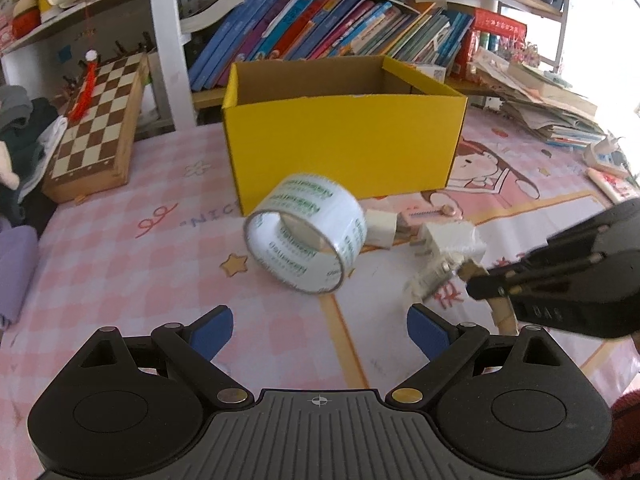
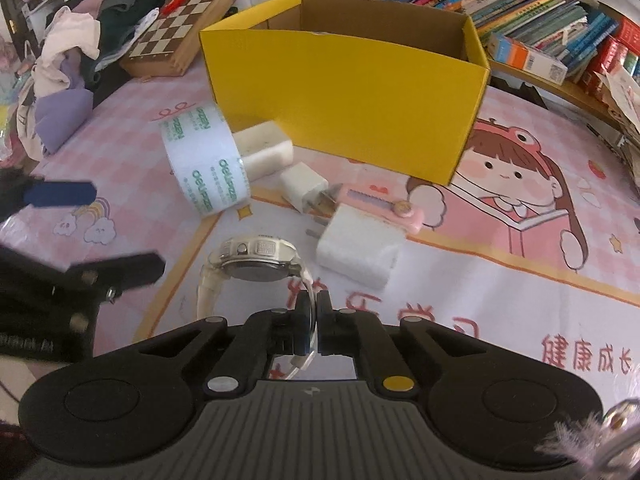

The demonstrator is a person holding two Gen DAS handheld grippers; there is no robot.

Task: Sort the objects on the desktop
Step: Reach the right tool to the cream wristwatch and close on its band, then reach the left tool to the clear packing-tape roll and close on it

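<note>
I am holding my right gripper (image 2: 314, 320) closed on the strap of a white digital watch (image 2: 256, 264), its jaws pinched together with only the thin band between them; the watch case is hanging just ahead of the fingers, above the pink cartoon desk mat (image 2: 520, 280). My left gripper (image 1: 320, 330) is standing wide open with nothing between its blue pads (image 1: 212, 330), hovering over the mat short of a roll of clear tape (image 1: 308, 234) printed with green lettering.

The tape roll is lying tilted on its edge, touching a white charger block (image 2: 262, 154) behind it. Two more white plug adapters (image 2: 304, 186) (image 2: 360, 246) are sitting just beside it, and a pink utility knife (image 2: 380, 208) is resting across them. All of these are crowding the near wall of the open yellow cardboard box (image 2: 352, 116). I cannot tell whether anything is lying inside it. A wooden chessboard (image 1: 100, 128) is leaning to the left of the box.
</note>
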